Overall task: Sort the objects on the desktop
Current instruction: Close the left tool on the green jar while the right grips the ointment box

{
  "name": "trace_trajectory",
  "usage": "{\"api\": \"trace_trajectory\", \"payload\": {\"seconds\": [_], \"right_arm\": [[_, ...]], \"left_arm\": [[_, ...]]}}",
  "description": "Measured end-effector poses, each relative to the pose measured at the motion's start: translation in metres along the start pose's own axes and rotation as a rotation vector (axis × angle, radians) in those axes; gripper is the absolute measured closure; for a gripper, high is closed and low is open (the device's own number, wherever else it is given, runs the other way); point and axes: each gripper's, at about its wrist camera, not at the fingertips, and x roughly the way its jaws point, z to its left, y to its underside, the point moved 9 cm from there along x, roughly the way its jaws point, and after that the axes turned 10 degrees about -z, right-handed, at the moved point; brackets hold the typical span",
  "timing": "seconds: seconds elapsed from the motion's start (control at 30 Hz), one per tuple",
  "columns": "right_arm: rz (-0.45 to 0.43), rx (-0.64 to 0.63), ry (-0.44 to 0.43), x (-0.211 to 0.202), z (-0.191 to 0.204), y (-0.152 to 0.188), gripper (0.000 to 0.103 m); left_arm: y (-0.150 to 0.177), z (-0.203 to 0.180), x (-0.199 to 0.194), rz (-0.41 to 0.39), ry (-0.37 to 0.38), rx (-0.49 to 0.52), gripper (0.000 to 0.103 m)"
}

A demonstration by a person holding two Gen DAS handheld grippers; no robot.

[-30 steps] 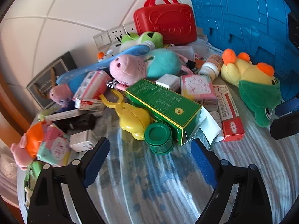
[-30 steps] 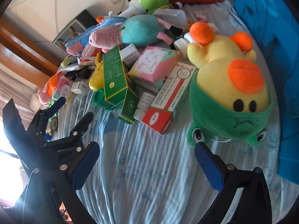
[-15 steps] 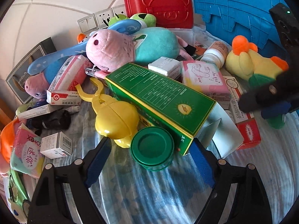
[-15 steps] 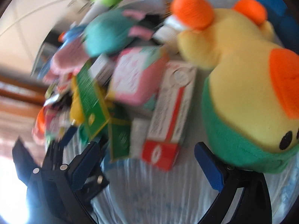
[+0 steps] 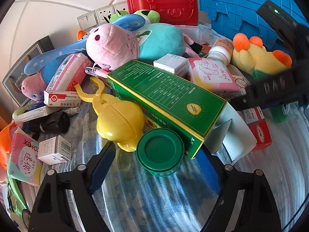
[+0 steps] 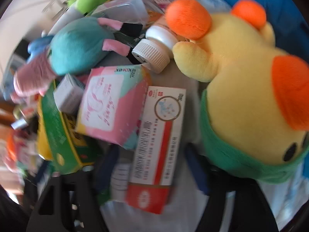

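A heap of toys, cartons and bottles waits to be sorted on a blue-and-white striped cloth [image 5: 154,203] over the worktop, with a red case [image 5: 164,2] and a blue crate [image 5: 241,7] at the back, likely where things will go. The left gripper [image 5: 154,160] stands with its fingers wide on either side of a round green jar [image 5: 160,151], which lies against the near end of a long green box [image 5: 168,100] and beside a yellow plastic toy [image 5: 119,123]; the pads do not press it, so this reads as lining up for a grasp. Compared with a second ago, the jar now sits between the fingers instead of ahead of them. The right gripper [image 6: 152,172] has just been closing its fingers, now narrow, around the red end of a red-and-white carton [image 6: 160,141] lying beside a yellow duck plush [image 6: 251,96]. A second ago the fingers stood wide above bare cloth. Blur hides whether the pads grip the carton yet.
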Motion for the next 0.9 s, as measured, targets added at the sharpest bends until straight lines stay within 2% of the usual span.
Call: {"api": "trace_trajectory", "payload": {"seconds": [0.07, 0.13, 0.17, 0.23, 0.3, 0.47, 0.9], "right_arm": [[-0.032, -0.1, 0.036, -0.003, -0.001, 0.006, 0.056], [-0.038, -0.17, 0.046, -0.004, 0.001, 0.01, 0.057], [-0.034, -0.206, 0.053, -0.005, 0.002, 0.012, 0.057], [-0.025, -0.227, 0.048, -0.006, 0.003, 0.015, 0.057], [-0.025, -0.23, 0.038, -0.008, 0.001, 0.016, 0.057], [-0.039, -0.249, 0.023, -0.015, -0.002, 0.022, 0.058], [-0.031, -0.262, -0.013, -0.024, -0.008, 0.029, 0.058]], "left_arm": [[0.0, 0.0, 0.0, 0.0, 0.002, 0.0, 0.02], [0.001, -0.003, 0.001, 0.007, 0.02, -0.001, 0.026], [0.001, -0.005, 0.001, 0.012, 0.039, -0.011, 0.032], [0.001, -0.006, 0.001, 0.011, 0.046, -0.01, 0.036], [0.001, -0.01, -0.001, 0.011, 0.063, 0.0, 0.047], [0.004, -0.012, -0.009, 0.009, 0.083, -0.001, 0.063], [0.012, -0.003, -0.015, -0.003, 0.094, -0.029, 0.063]]}}
